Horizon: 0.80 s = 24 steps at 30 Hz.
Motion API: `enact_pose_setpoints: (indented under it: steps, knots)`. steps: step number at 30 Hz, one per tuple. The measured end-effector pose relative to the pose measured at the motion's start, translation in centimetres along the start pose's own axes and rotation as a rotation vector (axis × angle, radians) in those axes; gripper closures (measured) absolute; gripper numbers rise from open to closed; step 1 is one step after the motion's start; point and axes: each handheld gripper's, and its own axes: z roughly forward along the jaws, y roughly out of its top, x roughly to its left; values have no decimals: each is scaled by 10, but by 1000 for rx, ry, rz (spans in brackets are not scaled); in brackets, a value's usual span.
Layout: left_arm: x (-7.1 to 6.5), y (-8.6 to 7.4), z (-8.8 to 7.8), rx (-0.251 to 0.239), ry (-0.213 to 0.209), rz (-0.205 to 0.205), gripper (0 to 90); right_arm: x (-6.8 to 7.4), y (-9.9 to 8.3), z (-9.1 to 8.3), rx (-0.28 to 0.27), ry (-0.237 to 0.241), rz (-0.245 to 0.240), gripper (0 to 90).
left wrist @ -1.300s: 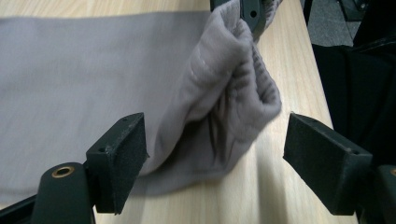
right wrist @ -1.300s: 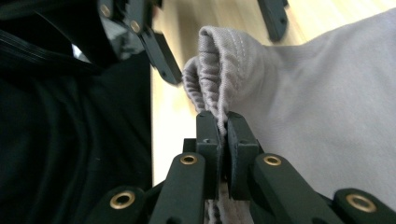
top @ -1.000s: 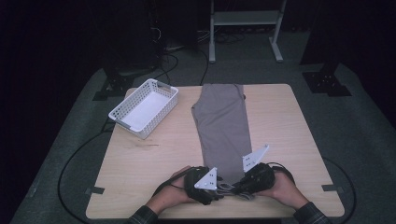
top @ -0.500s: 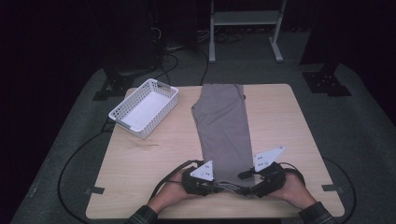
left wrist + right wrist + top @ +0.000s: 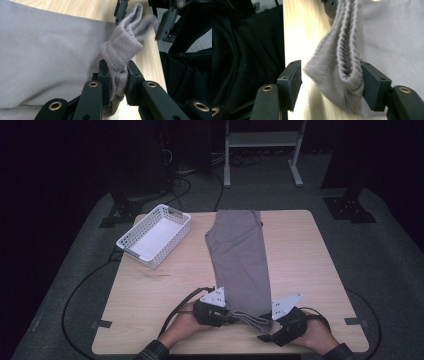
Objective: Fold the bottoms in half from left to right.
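A dark recording studio or lab: lone wooden table [image 5: 150,295], black surroundings, floor cables [image 5: 80,290], metal stand [image 5: 262,140].

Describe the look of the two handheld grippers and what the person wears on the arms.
Both the left gripper and the right gripper are black, each topped by a grey three-cornered plate and trailing a black cable. Their jaws are flat black links with brass-coloured rivets and blocky black pads. The person's cuffs are dark, the left one apparently plaid.

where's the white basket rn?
High view: the white basket sits at the table's far-left corner, left of the grey pants and apart from them.
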Motion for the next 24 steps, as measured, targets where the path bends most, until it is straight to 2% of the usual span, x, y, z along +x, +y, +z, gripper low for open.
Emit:
enact_pose_setpoints:
  steps: [3,6,8,11,12,15,19,24]
  knots:
    - [2,-1,-1,-6,4,-15,779,2,0,2,17,-17,-6,358]
    - [2,-1,0,-4,0,-15,779,1,0,-1,-13,-38,0,413]
    - [1,-1,0,2,-7,-13,779,-1,1,-2,-30,-45,14,501]
    - [0,-2,0,11,-8,-6,779,-4,0,-3,-45,-25,44,695]
    - [-1,-3,-1,16,-14,-6,778,-5,0,-4,-52,-8,62,740]
    - [-7,-4,-2,31,-38,8,778,-8,-2,-7,-75,39,108,789]
    - [-22,-7,-4,61,-64,26,779,-2,-3,-5,-53,111,119,803]
    - [-47,-12,-5,74,-118,33,778,17,-5,-3,-39,211,117,805]
